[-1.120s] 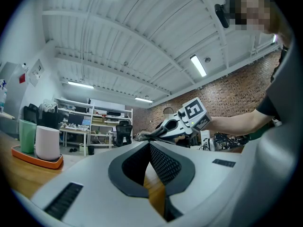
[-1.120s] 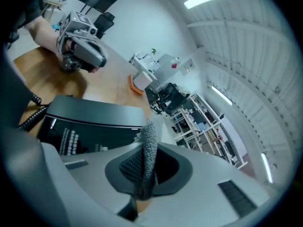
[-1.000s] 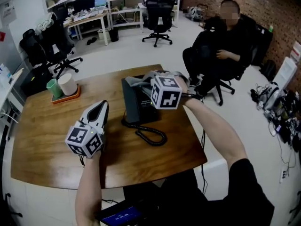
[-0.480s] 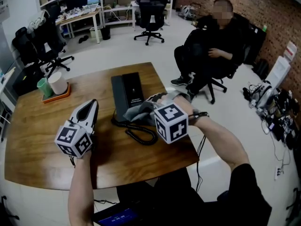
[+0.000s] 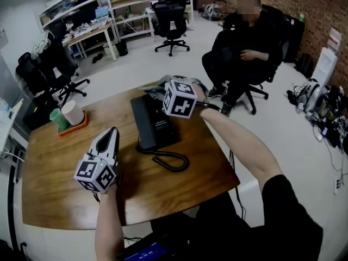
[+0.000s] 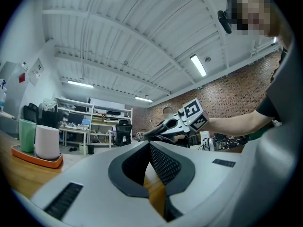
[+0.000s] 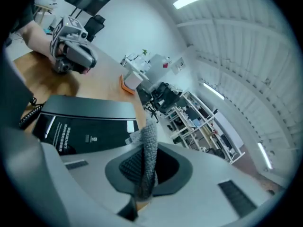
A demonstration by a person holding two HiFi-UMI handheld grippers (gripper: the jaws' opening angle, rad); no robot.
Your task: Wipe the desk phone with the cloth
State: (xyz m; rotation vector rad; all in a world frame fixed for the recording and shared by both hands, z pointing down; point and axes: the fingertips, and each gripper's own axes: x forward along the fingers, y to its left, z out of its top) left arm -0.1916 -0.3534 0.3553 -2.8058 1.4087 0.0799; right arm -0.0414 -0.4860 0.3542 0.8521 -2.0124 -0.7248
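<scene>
Cloth (image 7: pixel 149 143), grey, clamped in right claw (image 7: pixel 143 169) over the far end of the desk phone (image 5: pixel 154 123); half a second ago it was at the near end. Left claw (image 6: pixel 147 145) closed, empty, near left. Phone's white print illegible. Wooden tabletop (image 5: pixel 54 173); brick-walled office.

The left gripper (image 6: pixel 148 143) had its fingers (image 6: pixel 163 164) closed and empty; the right gripper (image 6: pixel 150 132) was ahead, two cups (image 6: pixel 46 142) on an orange tray (image 6: pixel 40 161) at left.
</scene>
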